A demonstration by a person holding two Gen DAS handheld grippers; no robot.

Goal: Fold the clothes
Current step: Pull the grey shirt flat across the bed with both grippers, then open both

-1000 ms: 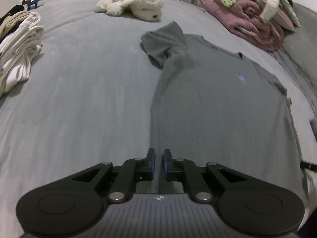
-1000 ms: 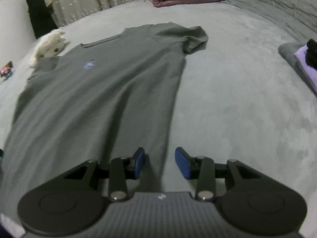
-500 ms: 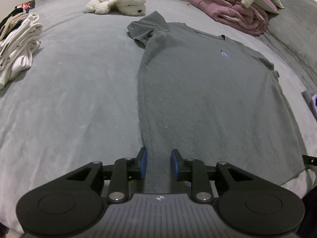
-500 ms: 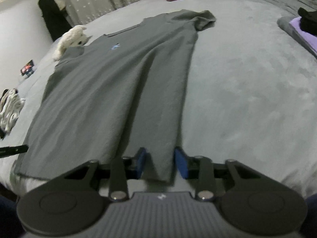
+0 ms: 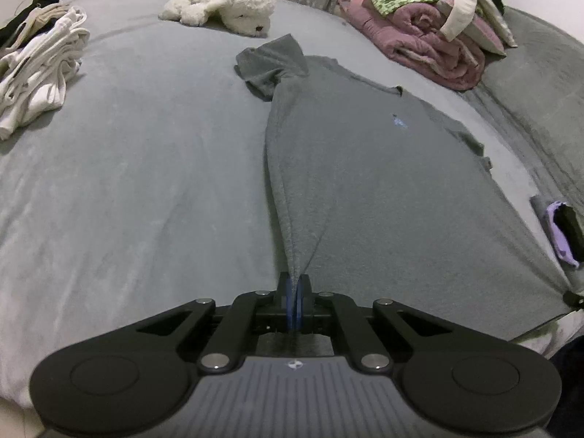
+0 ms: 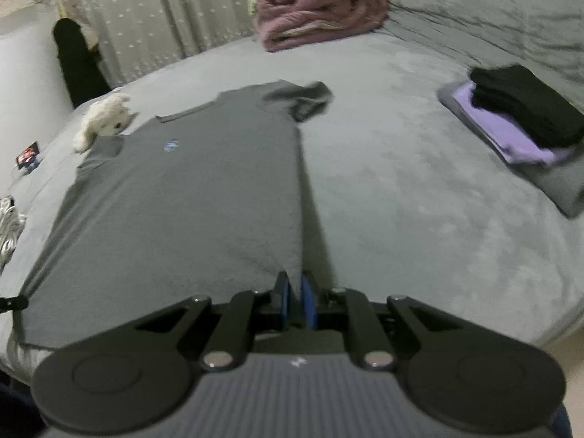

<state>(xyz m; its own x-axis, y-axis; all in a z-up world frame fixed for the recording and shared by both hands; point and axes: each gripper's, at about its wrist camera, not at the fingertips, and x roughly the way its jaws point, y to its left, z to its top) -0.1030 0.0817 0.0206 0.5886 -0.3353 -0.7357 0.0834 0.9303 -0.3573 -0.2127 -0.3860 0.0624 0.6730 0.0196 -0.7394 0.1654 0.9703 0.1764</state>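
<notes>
Two hand-held grippers pinch the bottom hem of a grey t-shirt (image 5: 383, 182) spread flat on the grey bed (image 5: 146, 182). Left hand-held gripper (image 5: 294, 284) pressed tight on its hem corner, fabric tented up. Right hand-held gripper (image 6: 296, 288) nearly closed on the opposite corner. White plush dog (image 5: 222, 9) near the collar end; pink blanket pile (image 5: 419, 47) beyond; folded stack (image 6: 518, 127) to the right.

Grey short-sleeved T-shirt (image 5: 383, 182) spread face up on the bed (image 5: 146, 168), small blue chest logo showing. Hem nearest, collar farthest, one sleeve crumpled. Both lower hem corners pinched and drawn taut into ridges running up the side edges.
</notes>
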